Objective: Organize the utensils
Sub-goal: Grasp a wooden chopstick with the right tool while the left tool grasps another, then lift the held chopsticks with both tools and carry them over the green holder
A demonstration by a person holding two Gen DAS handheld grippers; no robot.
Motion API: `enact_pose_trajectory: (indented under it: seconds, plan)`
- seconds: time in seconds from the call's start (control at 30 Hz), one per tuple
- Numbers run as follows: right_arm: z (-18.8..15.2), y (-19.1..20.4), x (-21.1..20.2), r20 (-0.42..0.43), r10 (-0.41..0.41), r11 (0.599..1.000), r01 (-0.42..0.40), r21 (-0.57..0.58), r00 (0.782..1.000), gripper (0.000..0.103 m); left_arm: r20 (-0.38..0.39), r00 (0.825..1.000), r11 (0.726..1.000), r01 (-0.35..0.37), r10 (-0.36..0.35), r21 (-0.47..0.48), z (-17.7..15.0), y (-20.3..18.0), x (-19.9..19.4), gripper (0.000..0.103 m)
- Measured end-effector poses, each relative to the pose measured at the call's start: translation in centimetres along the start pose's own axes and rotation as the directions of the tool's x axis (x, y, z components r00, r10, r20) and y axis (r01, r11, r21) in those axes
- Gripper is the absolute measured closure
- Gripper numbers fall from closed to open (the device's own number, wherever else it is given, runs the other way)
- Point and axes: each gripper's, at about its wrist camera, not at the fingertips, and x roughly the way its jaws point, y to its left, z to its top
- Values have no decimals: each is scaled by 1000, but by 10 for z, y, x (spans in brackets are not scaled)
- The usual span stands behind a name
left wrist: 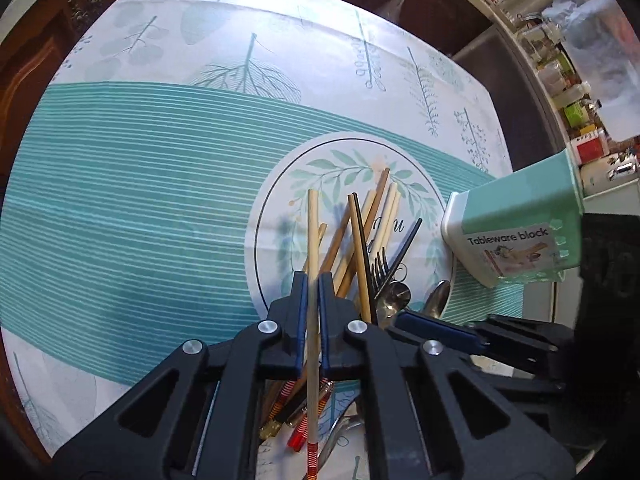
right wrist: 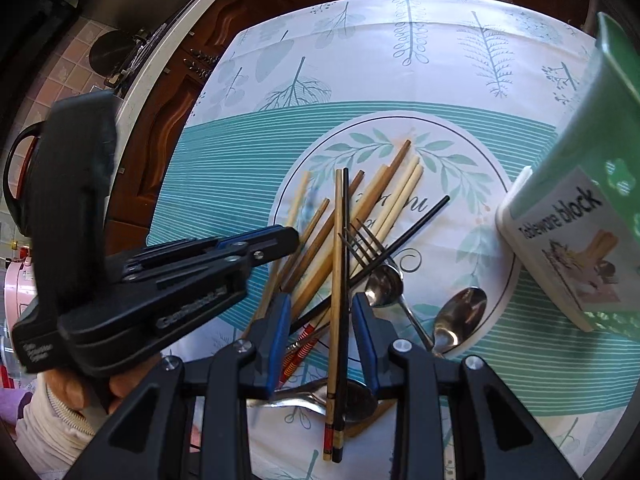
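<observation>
A pile of chopsticks (right wrist: 360, 216), a black fork (right wrist: 366, 246) and spoons (right wrist: 460, 314) lies on the round printed mat (right wrist: 480, 160). My left gripper (left wrist: 313, 284) is shut on a pale chopstick (left wrist: 312, 240) with a red-striped end, held above the pile; it also shows from the side in the right wrist view (right wrist: 294, 238). My right gripper (right wrist: 320, 304) is open, its jaws on either side of a tan chopstick (right wrist: 337, 240) and a black chopstick (right wrist: 345, 240). A green tableware block holder (right wrist: 580, 208) stands at the right, also in the left wrist view (left wrist: 516, 232).
The table wears a teal and white leaf-print cloth (left wrist: 140, 200). Dark wooden cabinets (right wrist: 168, 112) stand beyond the table's far edge. A kitchen counter with jars (left wrist: 560, 72) runs along the right in the left wrist view. A black kettle (right wrist: 24, 176) is at the far left.
</observation>
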Motion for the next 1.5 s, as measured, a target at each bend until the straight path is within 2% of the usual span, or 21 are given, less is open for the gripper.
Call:
enact_pose_trajectory:
  seconds: [0.03, 0.1, 0.37, 0.93, 1.03, 1.07, 1.33, 1.43, 1.5]
  plan:
    - [1, 0, 2, -3, 5, 1000, -5, 4, 1000, 73, 7, 1000, 1000, 5, -5, -14, -1, 3, -4, 100]
    - [3, 0, 8, -14, 21, 1000, -21, 11, 1000, 84, 21, 1000, 999, 6, -6, -32, -3, 9, -10, 100]
    - [9, 4, 28, -37, 4, 1000, -3, 29, 999, 84, 39, 999, 997, -4, 7, -73, -15, 27, -21, 100]
    - [24, 26, 57, -65, -179, 983, 175, -56, 982, 84, 66, 998, 998, -6, 10, -63, -23, 34, -38, 100]
    - [24, 29, 60, -65, -200, 978, 195, -76, 978, 89, 77, 997, 999, -12, 15, -47, -26, 31, -44, 100]
    - [22, 30, 59, -63, -199, 978, 194, -79, 978, 97, 85, 996, 999, -15, 19, -39, -27, 28, -48, 100]
    - [0, 25, 18, 27, -131, 988, 132, -75, 991, 97, 155, 988, 998, -20, 10, 68, -38, -13, -87, 100]
    - [-15, 22, -13, 90, -73, 995, 79, -64, 993, 97, 221, 975, 989, -31, -2, 147, -42, -46, -113, 100]
    - [-25, 23, -41, 157, -52, 996, 63, -64, 986, 97, 282, 959, 978, -43, -16, 204, -42, -72, -134, 100]
